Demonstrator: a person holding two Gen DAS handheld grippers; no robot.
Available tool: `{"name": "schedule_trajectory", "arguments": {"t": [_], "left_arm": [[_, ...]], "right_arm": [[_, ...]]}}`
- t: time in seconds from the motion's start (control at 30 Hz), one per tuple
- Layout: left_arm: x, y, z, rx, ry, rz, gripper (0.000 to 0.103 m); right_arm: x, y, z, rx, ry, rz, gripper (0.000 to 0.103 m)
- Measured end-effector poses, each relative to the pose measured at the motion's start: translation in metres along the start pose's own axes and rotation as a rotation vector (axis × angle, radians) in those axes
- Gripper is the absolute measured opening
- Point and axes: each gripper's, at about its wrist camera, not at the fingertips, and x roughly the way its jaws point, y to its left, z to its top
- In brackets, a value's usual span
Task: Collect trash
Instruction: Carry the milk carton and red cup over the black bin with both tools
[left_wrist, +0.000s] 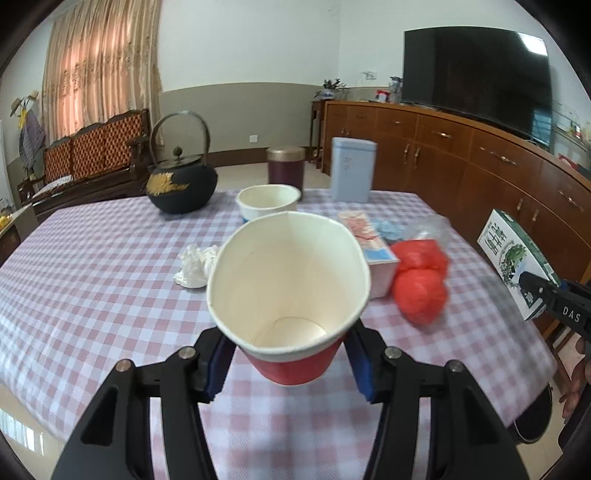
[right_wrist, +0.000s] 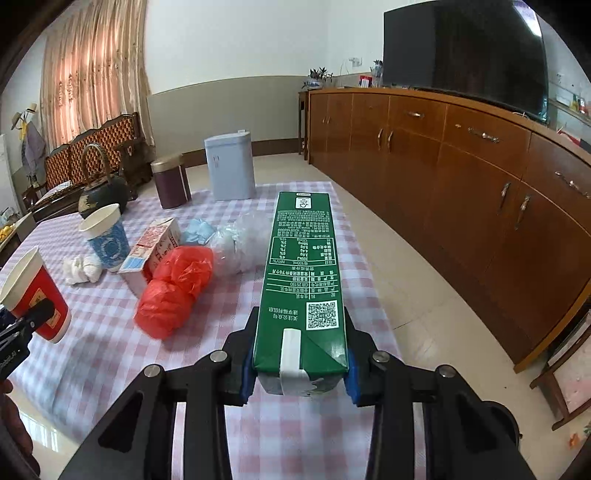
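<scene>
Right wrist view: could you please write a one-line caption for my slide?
Right gripper holds a green carton above the checked tablecloth, beside red plastic bags.

The counter (left_wrist: 92, 266) wears a pink-and-white checked cloth. At its far edge stand a black iron kettle (left_wrist: 181, 184), a maroon canister (left_wrist: 285, 168) and a pale blue tin (left_wrist: 352, 170). Nearer lie a blue-patterned paper cup (right_wrist: 107, 238), a crumpled white tissue (left_wrist: 194, 267), a small carton (right_wrist: 153, 245), a red plastic bag (right_wrist: 171, 291) and a clear plastic bag (right_wrist: 242, 242).
</scene>
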Motion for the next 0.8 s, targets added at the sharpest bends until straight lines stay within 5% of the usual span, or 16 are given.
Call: {"name": "schedule_trajectory", "arguments": {"t": [0.8], "left_arm": [[-0.070, -0.142, -0.023, 0.137, -0.013, -0.191, 0.056]], "right_arm": [[-0.105, -0.108, -0.066, 0.086, -0.010, -0.083, 0.039]]}}
